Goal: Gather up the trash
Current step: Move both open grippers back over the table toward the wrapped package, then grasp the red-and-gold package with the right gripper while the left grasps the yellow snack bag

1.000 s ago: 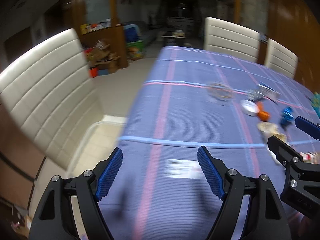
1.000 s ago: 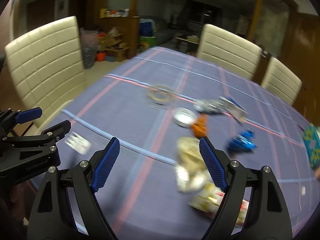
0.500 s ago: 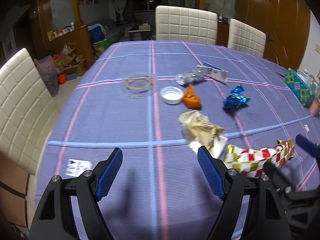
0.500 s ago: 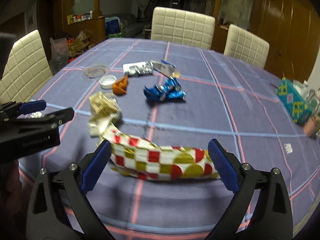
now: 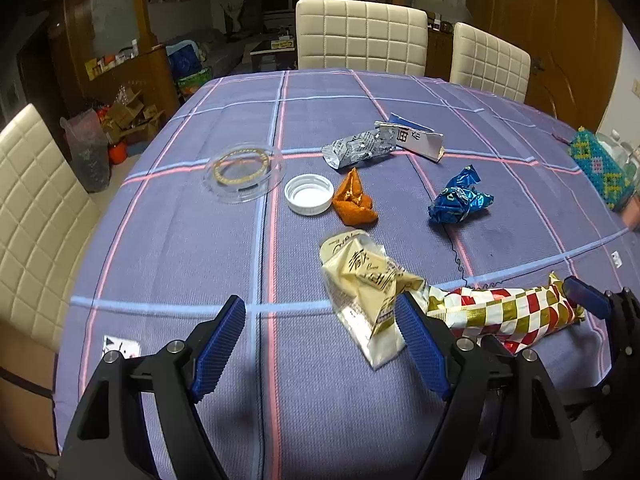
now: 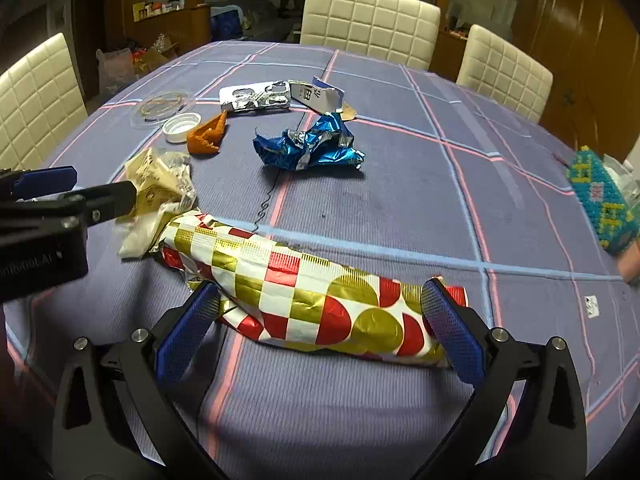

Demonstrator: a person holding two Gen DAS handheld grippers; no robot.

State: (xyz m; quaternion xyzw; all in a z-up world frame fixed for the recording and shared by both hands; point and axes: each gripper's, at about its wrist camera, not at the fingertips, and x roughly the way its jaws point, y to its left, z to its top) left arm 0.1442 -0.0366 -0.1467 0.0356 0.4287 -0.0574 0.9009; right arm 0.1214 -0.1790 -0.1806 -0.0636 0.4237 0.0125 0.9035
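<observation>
Trash lies scattered on the tablecloth (image 6: 400, 184). Checkered wrapper (image 6: 312, 296) lies crosswise between the fingers of my right claw (image 6: 320, 332), which is spread wide and grips nothing. My left claw (image 5: 320, 348), equally wide and empty, has the cream packet (image 5: 368, 280) beside its right finger.

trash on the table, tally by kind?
Wrappers and bags: 4 – checkered wrapper, cream bag, blue foil wrapper, orange wrapper
Lids and caps: 2 – clear lid, white cap
Blister pack: 1
Torn carton: 1
Total: 8
</observation>
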